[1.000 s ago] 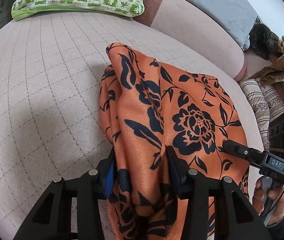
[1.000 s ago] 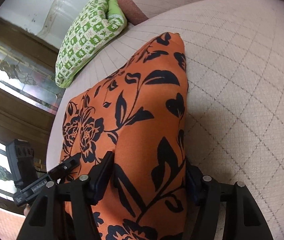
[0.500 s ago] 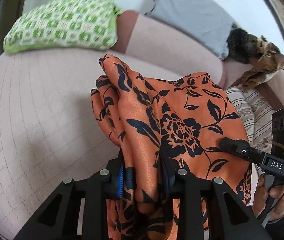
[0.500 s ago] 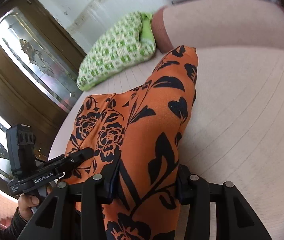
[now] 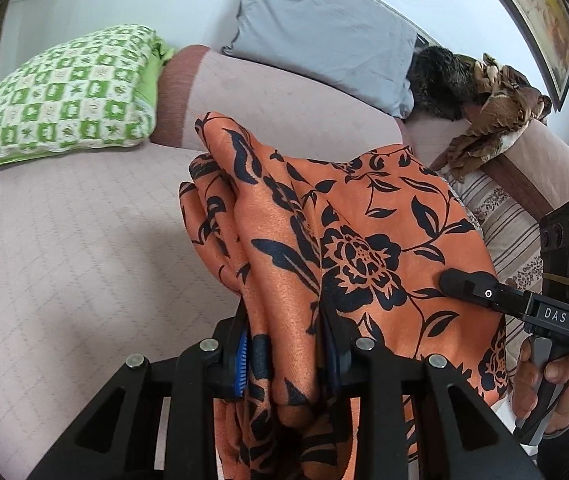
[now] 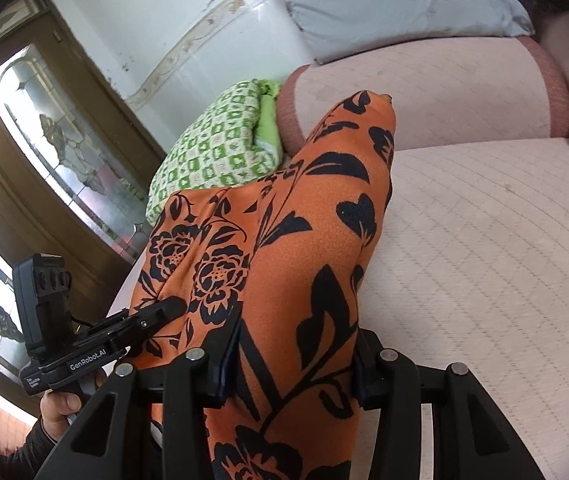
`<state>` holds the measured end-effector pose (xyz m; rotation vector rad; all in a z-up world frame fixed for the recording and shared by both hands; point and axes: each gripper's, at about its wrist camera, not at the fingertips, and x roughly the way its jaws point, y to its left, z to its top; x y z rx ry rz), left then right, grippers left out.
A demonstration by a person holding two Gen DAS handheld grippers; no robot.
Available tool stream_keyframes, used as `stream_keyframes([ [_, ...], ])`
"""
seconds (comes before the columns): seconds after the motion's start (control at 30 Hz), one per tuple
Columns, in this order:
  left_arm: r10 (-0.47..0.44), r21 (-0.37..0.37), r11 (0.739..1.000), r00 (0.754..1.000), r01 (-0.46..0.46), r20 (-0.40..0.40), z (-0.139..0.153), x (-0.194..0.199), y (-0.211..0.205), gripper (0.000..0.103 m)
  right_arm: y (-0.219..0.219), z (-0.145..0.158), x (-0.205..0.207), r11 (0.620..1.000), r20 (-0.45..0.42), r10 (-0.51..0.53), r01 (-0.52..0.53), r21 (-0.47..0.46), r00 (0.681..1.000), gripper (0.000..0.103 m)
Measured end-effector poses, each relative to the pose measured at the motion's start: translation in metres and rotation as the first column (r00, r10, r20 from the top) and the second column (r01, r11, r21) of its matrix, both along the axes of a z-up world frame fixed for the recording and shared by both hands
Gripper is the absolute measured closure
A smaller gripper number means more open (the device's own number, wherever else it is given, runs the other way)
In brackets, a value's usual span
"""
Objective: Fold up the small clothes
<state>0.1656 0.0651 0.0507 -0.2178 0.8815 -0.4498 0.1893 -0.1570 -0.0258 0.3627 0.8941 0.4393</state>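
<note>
Lifting now, I have the orange floral garment [image 5: 364,240] pinched in both the left claw [image 5: 284,344] and right claw [image 6: 296,360], its bunched cloth risen off the quilted sofa seat [image 6: 484,260], ready for spreading into a fold.

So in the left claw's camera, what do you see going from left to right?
Green-and-white checked pillow → orange cloth with black flowers → the other black claw → the hand holding it.
</note>
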Motion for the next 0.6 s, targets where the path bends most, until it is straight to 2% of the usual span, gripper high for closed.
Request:
stream_keyframes([
  [0.33,-0.011,0.042,0.999,0.999,0.013,-0.050,-0.039,0.018,-0.026,0.072,-0.028,-0.060,0.027,0.999,-0.073,-0.031,0.032,0.018,0.997,0.057],
  [0.6,-0.007,0.043,0.999,0.998,0.009,-0.064,-0.048,0.024,-0.028,0.072,-0.038,-0.081,0.041,0.999,-0.079,-0.031,0.032,0.017,0.996,0.057],
])
